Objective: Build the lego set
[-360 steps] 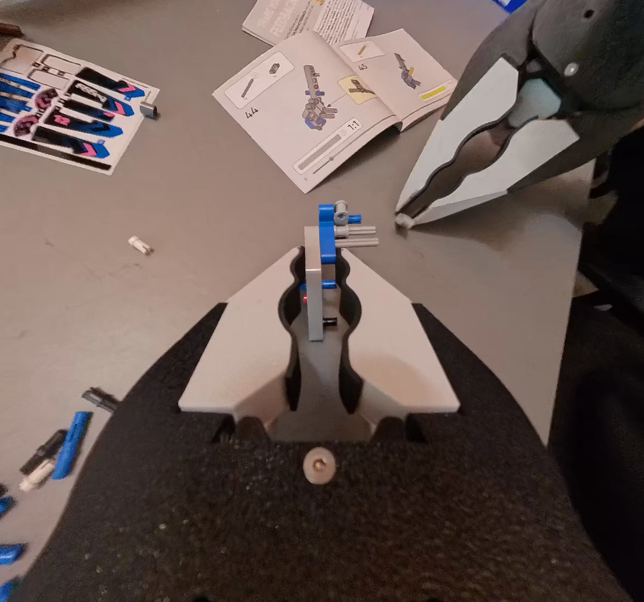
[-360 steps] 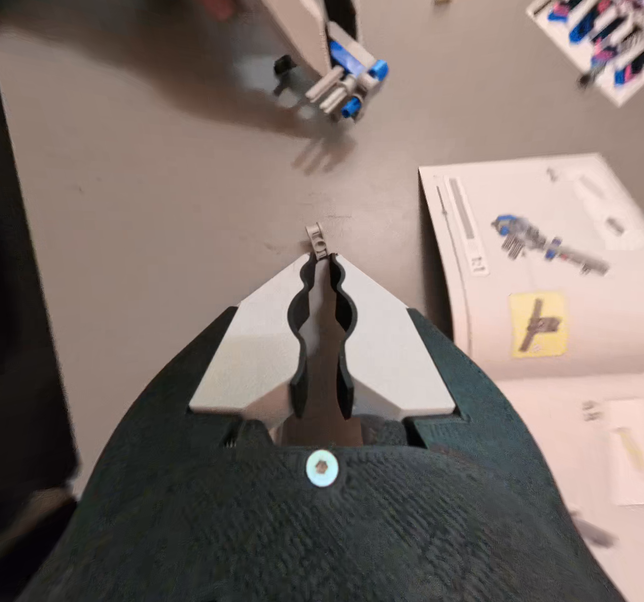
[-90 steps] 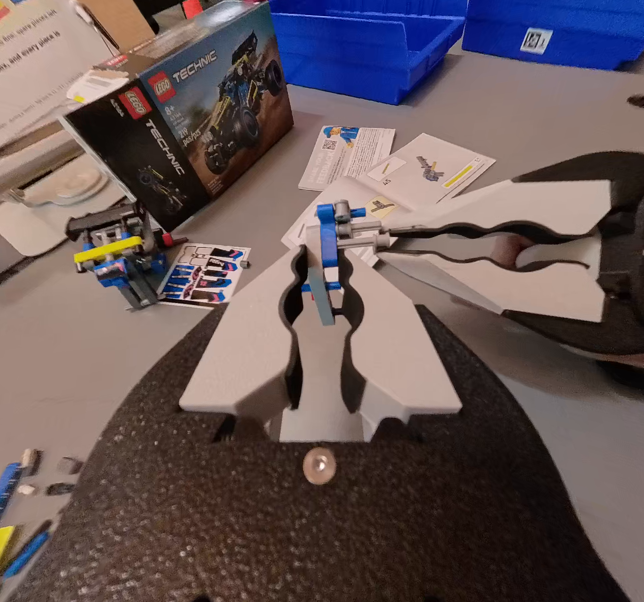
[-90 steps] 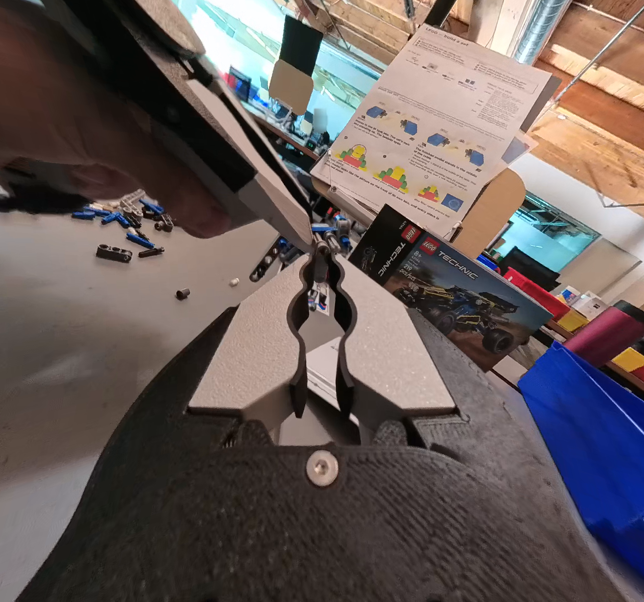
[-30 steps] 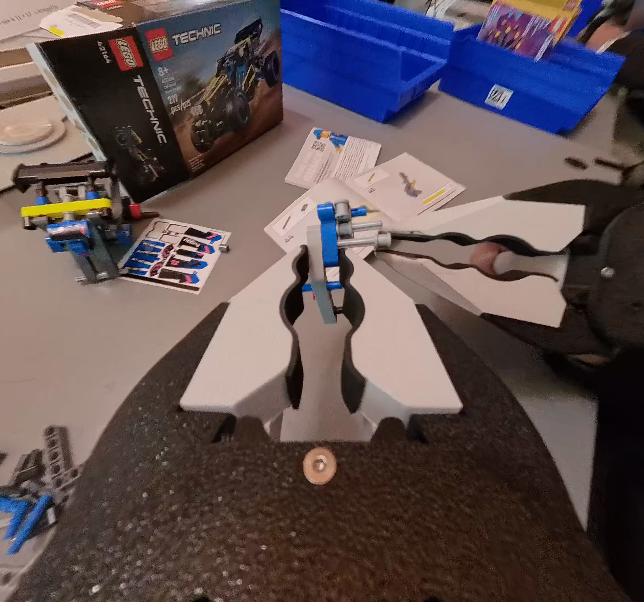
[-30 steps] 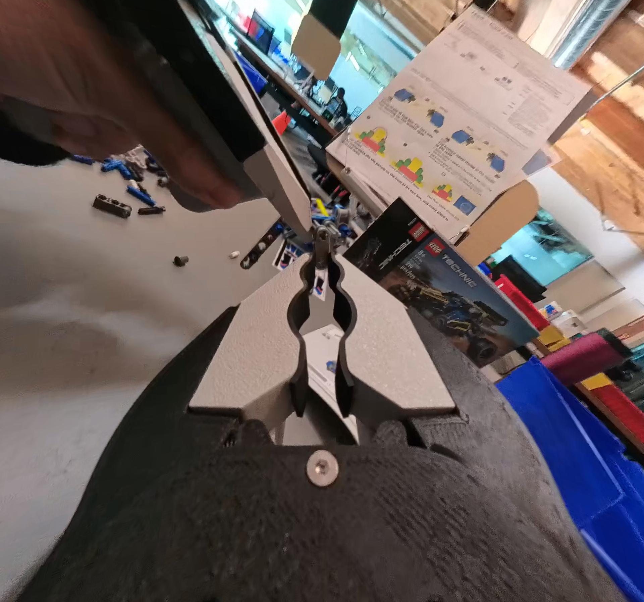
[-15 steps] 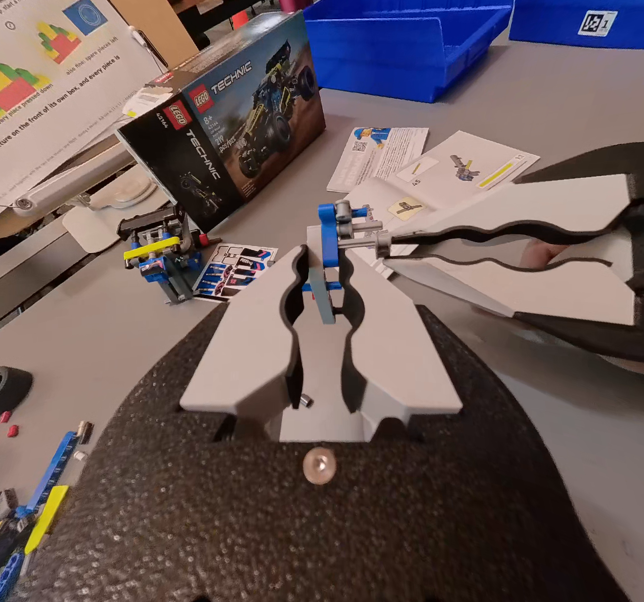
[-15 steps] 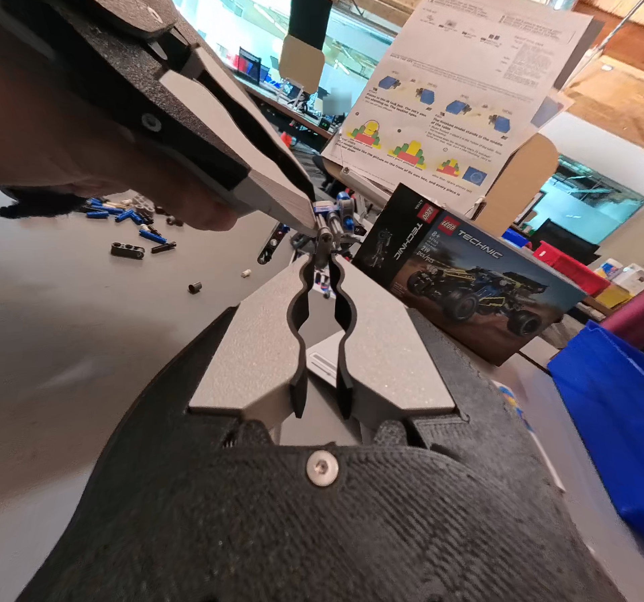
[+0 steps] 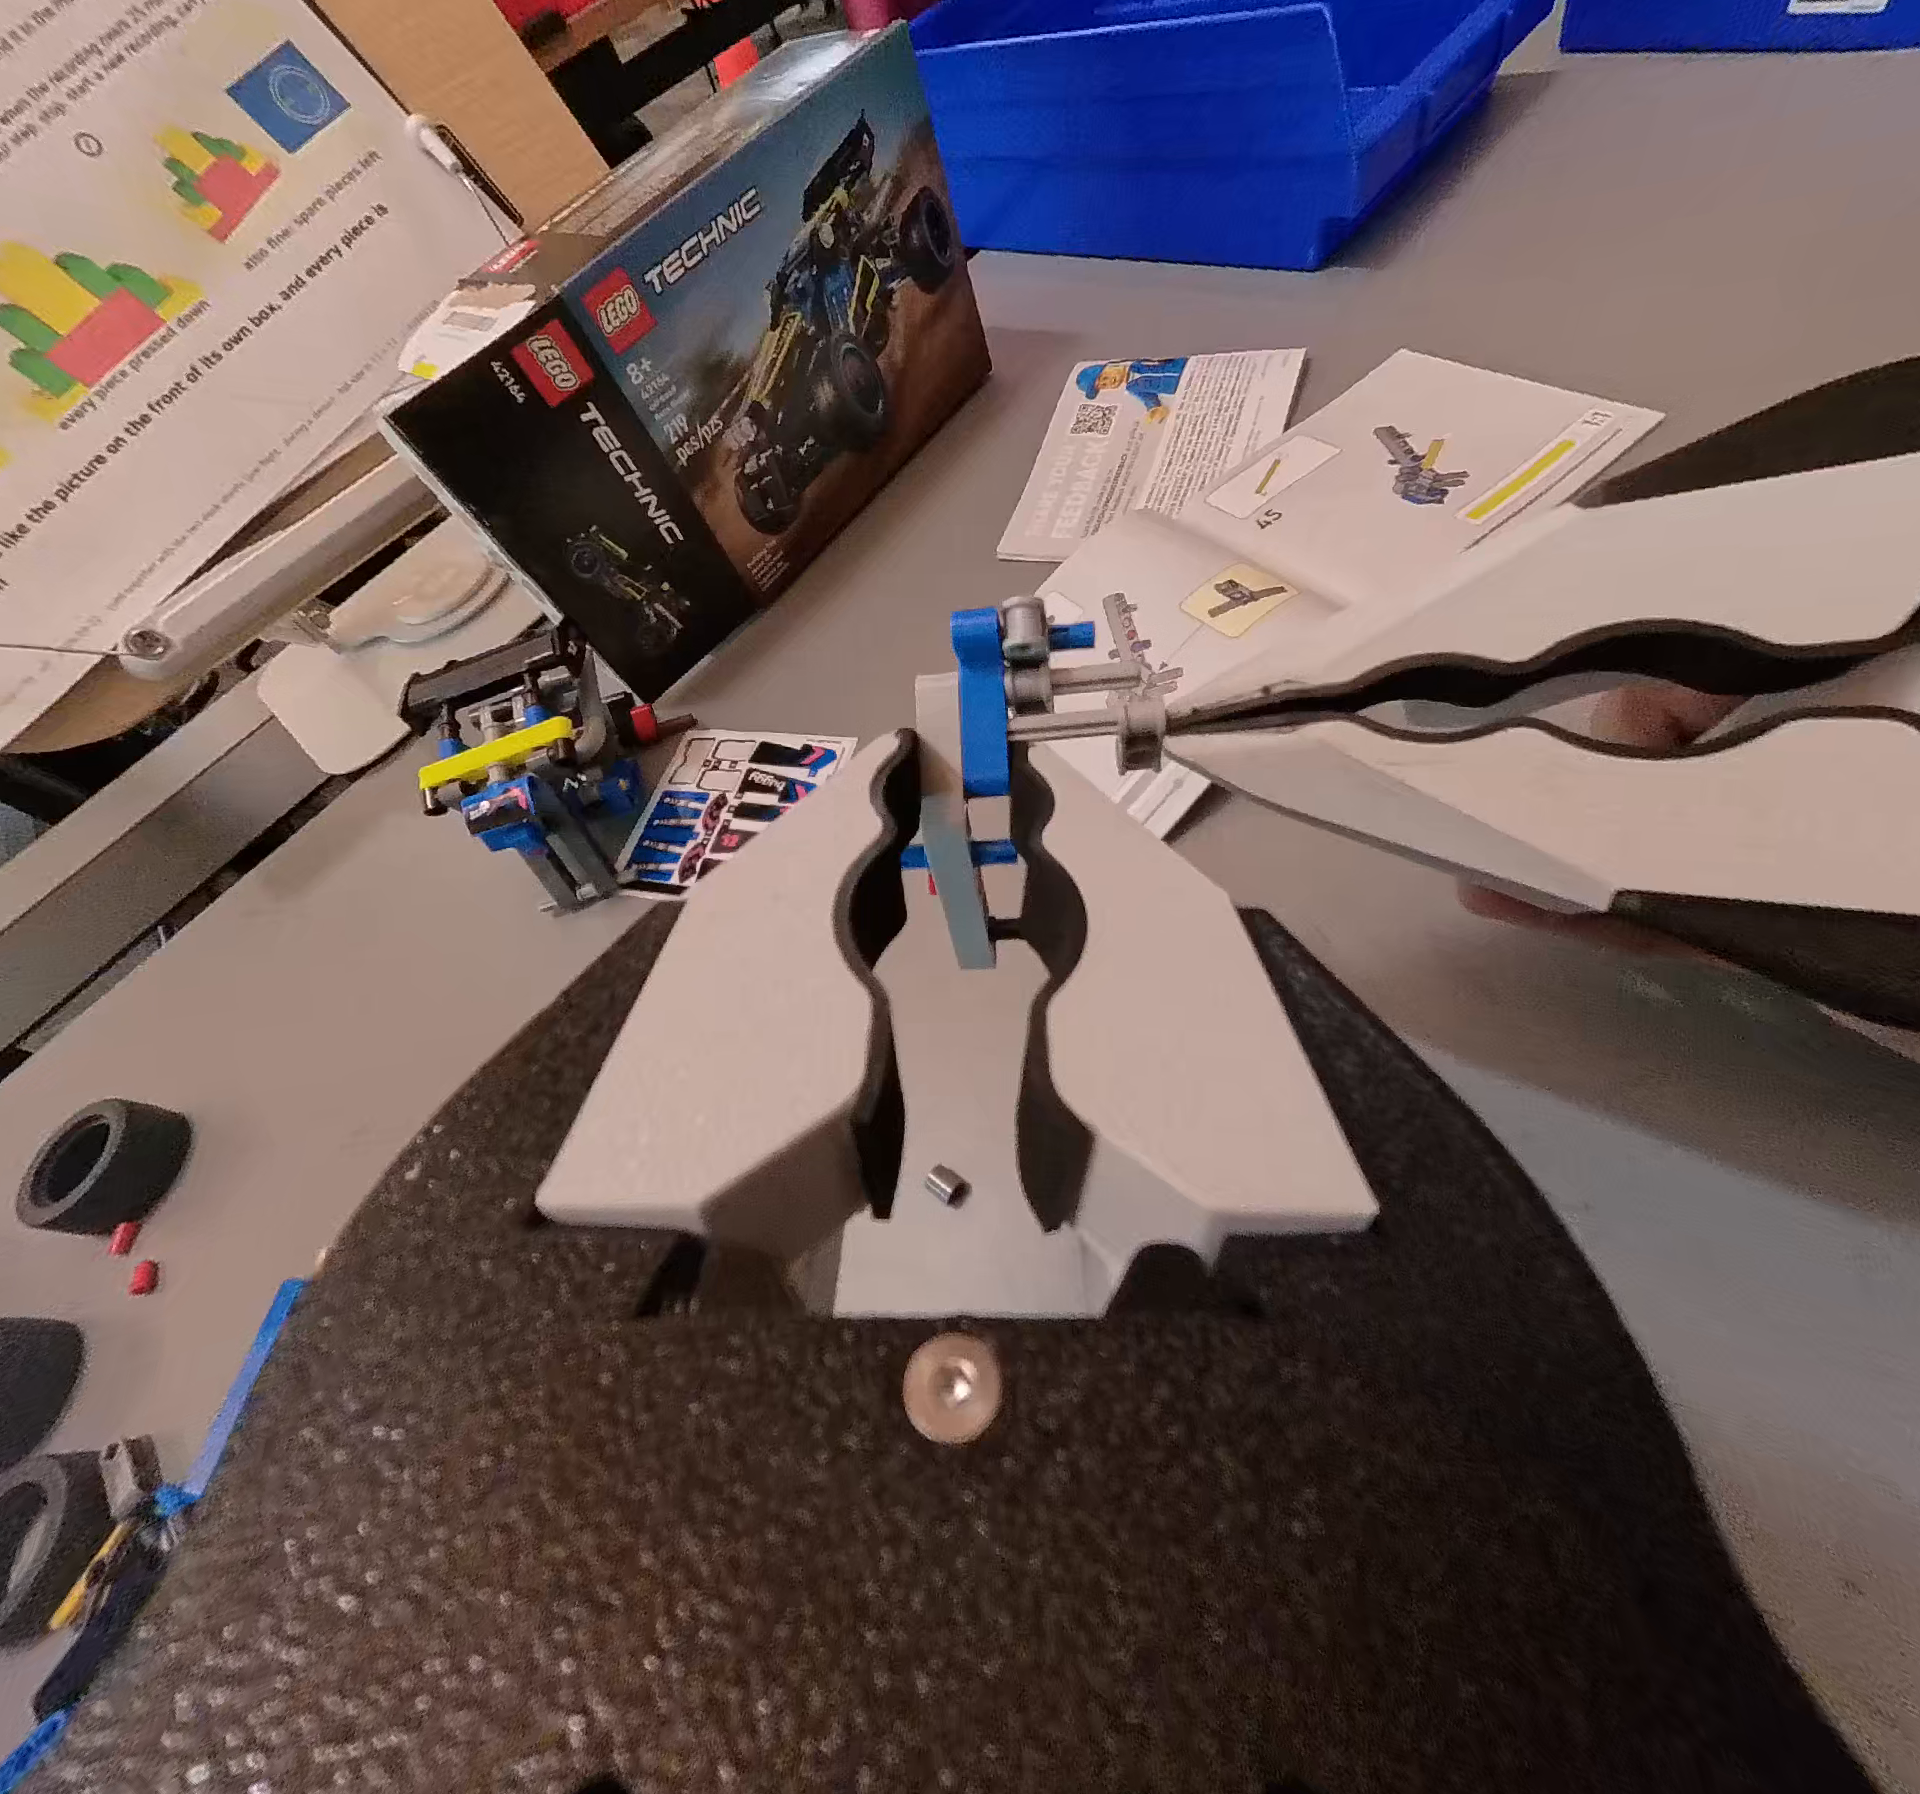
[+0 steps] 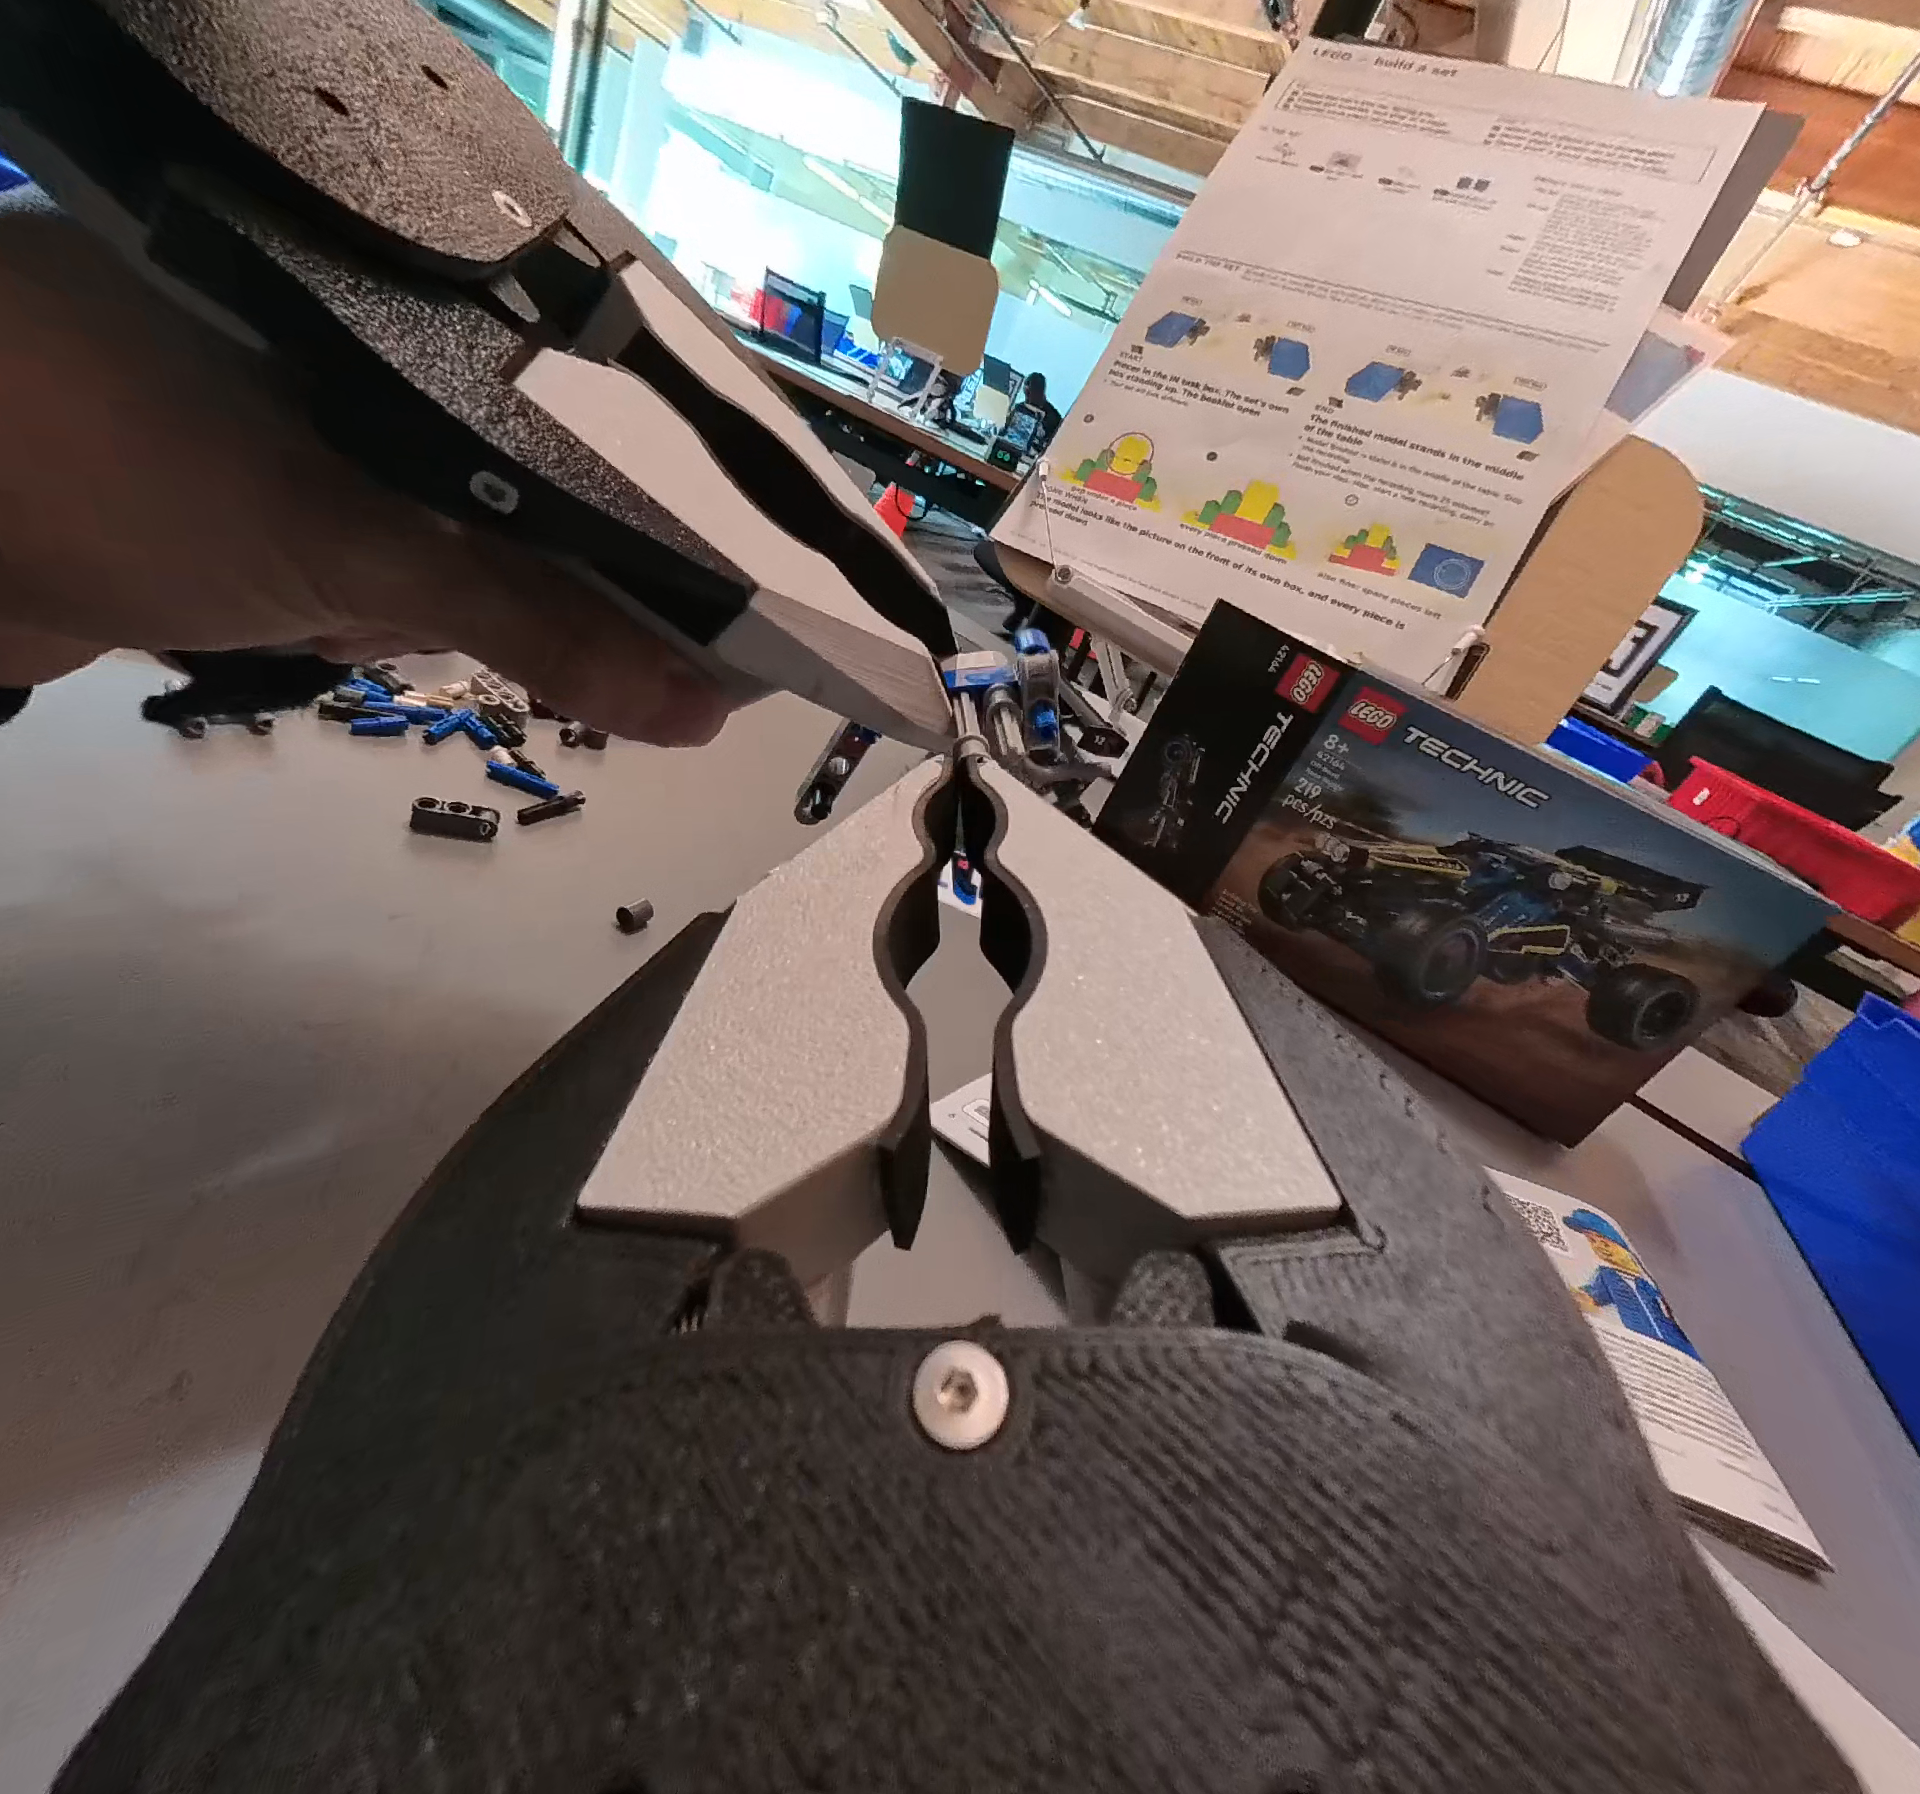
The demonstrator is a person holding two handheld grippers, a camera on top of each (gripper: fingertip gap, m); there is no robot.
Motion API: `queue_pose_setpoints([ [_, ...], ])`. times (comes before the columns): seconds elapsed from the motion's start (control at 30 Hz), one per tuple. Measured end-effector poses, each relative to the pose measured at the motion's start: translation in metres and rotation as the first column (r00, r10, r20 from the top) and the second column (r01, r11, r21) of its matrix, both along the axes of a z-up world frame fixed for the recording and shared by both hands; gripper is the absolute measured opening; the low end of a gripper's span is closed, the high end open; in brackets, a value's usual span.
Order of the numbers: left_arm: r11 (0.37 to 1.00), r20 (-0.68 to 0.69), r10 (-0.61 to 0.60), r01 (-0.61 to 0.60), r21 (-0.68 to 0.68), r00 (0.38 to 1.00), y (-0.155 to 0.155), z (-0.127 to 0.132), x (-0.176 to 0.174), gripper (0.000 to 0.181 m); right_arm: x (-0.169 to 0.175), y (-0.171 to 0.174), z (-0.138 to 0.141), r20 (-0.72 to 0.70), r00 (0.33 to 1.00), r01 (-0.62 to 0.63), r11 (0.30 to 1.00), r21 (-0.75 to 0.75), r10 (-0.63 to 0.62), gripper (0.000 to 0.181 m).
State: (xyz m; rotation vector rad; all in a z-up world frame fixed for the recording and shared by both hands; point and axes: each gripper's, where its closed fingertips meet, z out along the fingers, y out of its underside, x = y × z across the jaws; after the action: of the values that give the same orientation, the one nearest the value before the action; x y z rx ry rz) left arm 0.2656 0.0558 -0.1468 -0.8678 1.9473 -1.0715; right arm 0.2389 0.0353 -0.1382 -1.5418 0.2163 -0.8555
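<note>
Plastic, light and rigid, the blue-and-grey subassembly [image 9: 982, 757] is pinched by the left gripper [image 9: 961, 871] fingers, while the right gripper [image 10: 961, 778] fingers pinch a small grey connector [image 9: 1141, 732] onto its thin, easily dislodged axle.

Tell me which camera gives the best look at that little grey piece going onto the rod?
The left wrist view: the grey connector shows side-on at the tip of the right gripper, on the rod of the blue-and-grey assembly. In the right wrist view only a sliver peeks out.

Right gripper [image 10: 961, 768] tips pinched together on a small grey connector [image 10: 968, 750] at the blue-grey sub-assembly [image 10: 1000, 690], which the left gripper [image 10: 940, 695] holds. Set box [image 10: 1455, 871] stands behind; loose pins [image 10: 447, 726] scattered on table [image 10: 208, 1017].
</note>
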Motion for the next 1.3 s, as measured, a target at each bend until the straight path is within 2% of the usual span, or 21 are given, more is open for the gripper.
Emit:
queue_pose_setpoints([
  [0.27, 0.993, 0.045, -0.042, 0.037, 0.109, 0.998, 0.002, 0.000, -0.001, 0.014, -0.002, 0.004, -0.004, -0.012, 1.000, -0.020, 1.000, -0.024, 0.020, 0.000],
  [0.5, 0.993, 0.034, -0.040, 0.036, 0.110, 0.999, 0.001, -0.006, -0.001, 0.014, 0.000, 0.005, -0.011, -0.017, 1.000, -0.013, 0.998, -0.060, 0.012, 0.000],
  [0.57, 0.997, 0.008, -0.026, 0.025, 0.067, 1.000, 0.002, -0.008, -0.001, 0.014, 0.001, 0.006, -0.011, -0.025, 1.000, -0.017, 0.998, -0.056, 0.015, 0.000],
  [0.67, 0.995, -0.042, -0.004, 0.000, -0.099, 0.999, 0.004, -0.007, 0.001, 0.014, 0.002, 0.003, -0.008, -0.007, 1.000, 0.000, 0.999, -0.038, 0.000, 0.000],
  [0.7, 0.989, -0.063, -0.005, -0.004, -0.151, 0.998, 0.006, -0.007, 0.001, 0.014, 0.003, 0.001, -0.007, -0.003, 1.000, 0.010, 1.000, -0.030, -0.010, 0.006],
  [0.83, 0.947, -0.134, -0.076, 0.029, -0.321, 0.988, 0.002, -0.010, -0.002, 0.014, 0.003, 0.002, -0.007, 0.002, 1.000, 0.007, 1.000, -0.029, -0.007, 0.011],
  [1.1, 0.929, -0.149, -0.116, 0.055, -0.365, 0.982, -0.005, -0.010, -0.006, 0.014, 0.001, 0.003, -0.005, 0.018, 1.000, 0.000, 0.999, -0.037, 0.000, 0.006],
  [1.3, 0.942, -0.165, -0.106, 0.046, -0.332, 0.981, -0.007, -0.017, -0.006, 0.014, 0.005, 0.004, -0.013, 0.014, 0.999, 0.041, 0.990, -0.134, -0.040, 0.006],
])
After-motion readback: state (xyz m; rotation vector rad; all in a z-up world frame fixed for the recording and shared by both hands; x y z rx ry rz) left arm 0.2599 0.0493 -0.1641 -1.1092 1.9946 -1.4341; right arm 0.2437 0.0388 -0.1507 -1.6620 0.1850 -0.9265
